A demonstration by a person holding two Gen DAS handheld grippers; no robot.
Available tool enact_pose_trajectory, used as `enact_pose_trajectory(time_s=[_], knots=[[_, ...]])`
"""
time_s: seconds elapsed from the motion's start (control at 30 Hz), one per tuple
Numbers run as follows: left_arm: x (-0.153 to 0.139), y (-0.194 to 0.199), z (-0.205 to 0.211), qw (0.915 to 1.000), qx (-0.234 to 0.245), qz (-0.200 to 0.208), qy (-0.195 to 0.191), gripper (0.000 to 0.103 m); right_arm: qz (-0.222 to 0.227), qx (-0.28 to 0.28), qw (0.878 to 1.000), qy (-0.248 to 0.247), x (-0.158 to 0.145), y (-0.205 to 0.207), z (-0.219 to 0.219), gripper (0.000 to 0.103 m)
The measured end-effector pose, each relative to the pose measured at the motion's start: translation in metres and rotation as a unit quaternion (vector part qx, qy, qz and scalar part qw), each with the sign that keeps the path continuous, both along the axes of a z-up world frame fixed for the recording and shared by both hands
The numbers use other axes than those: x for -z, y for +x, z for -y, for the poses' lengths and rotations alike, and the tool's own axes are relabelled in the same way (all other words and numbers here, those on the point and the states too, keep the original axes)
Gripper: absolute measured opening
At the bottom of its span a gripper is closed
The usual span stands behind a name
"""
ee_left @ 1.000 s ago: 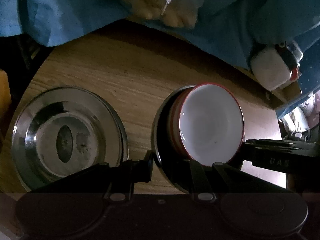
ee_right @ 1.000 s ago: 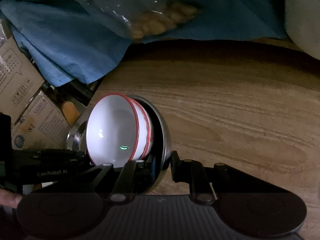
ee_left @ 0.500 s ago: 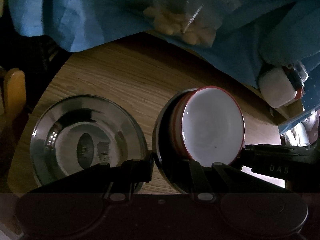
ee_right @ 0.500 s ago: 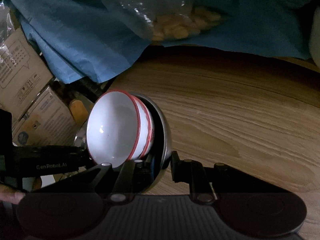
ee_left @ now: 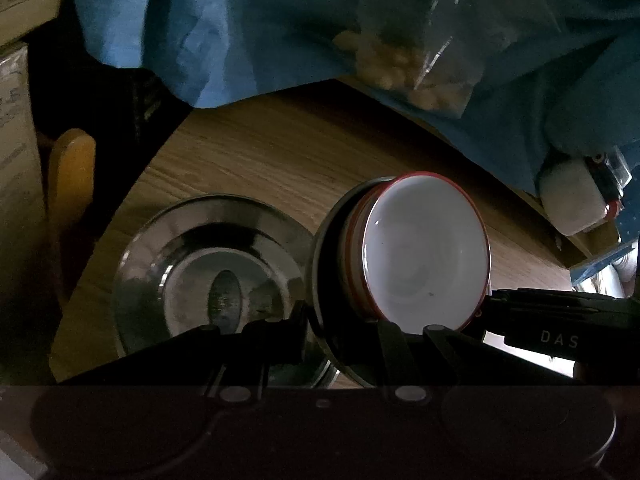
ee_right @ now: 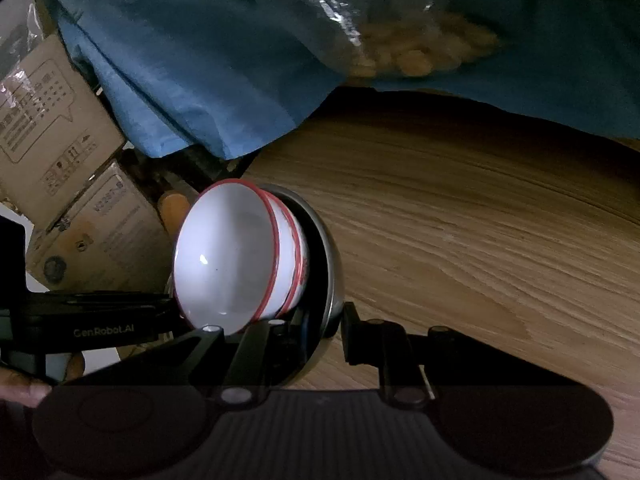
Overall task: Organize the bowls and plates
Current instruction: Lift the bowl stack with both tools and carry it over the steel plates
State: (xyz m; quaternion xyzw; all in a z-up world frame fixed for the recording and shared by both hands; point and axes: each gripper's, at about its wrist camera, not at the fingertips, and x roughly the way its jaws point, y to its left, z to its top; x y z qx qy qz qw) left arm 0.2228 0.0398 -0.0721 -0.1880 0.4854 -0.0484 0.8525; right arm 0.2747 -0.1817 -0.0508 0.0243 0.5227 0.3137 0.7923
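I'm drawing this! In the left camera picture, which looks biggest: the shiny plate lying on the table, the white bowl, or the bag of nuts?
1. Shiny plate
2. White bowl
3. Bag of nuts

The bag lies farther away, so it may really be bigger.

The desk point(ee_right: 460, 264) is wood-grained with a matt finish. The steel plate point(ee_left: 208, 276) lying on it is polished metal, mirror-bright with dull patches. The white bowls point(ee_left: 424, 256) are smooth and glossy with red rims, nested in a shiny metal plate point(ee_right: 330, 264). Behind lies soft, creased blue cloth point(ee_right: 192, 60), a clear crinkled plastic bag point(ee_left: 412, 40) and matt cardboard boxes point(ee_right: 52, 128).
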Motion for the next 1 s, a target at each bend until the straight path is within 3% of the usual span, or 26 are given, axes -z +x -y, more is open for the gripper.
enact_pose_trajectory(time_s=[1.0], knots=[[0.003, -0.019, -0.067, 0.9993, -0.037, 0.003, 0.002, 0.014, 0.005, -0.033, 0.999, 0.006, 0.008, -0.016, -0.072, 0.019]])
